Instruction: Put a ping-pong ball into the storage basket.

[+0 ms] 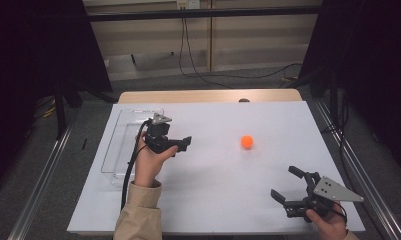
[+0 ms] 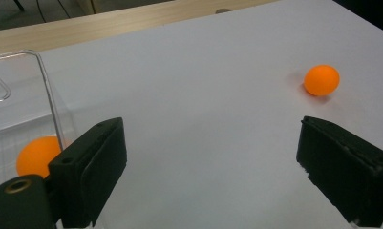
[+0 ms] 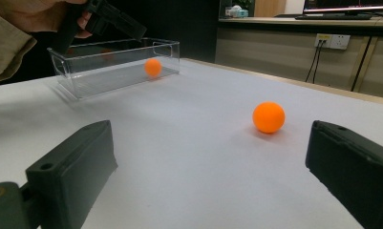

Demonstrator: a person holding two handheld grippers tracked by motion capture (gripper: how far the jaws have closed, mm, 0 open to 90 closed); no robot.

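White table cover [image 1: 213,200]: one orange ball [image 3: 153,67] already lies in the clear box [image 1: 110,150]; another [image 1: 246,141] (likely next) waits outside. Left gripper [image 1: 180,145] and right gripper [image 1: 288,186] both spread, empty.

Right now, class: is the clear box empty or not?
Not empty. One orange ball lies inside the clear box; a second ball sits outside on the table.
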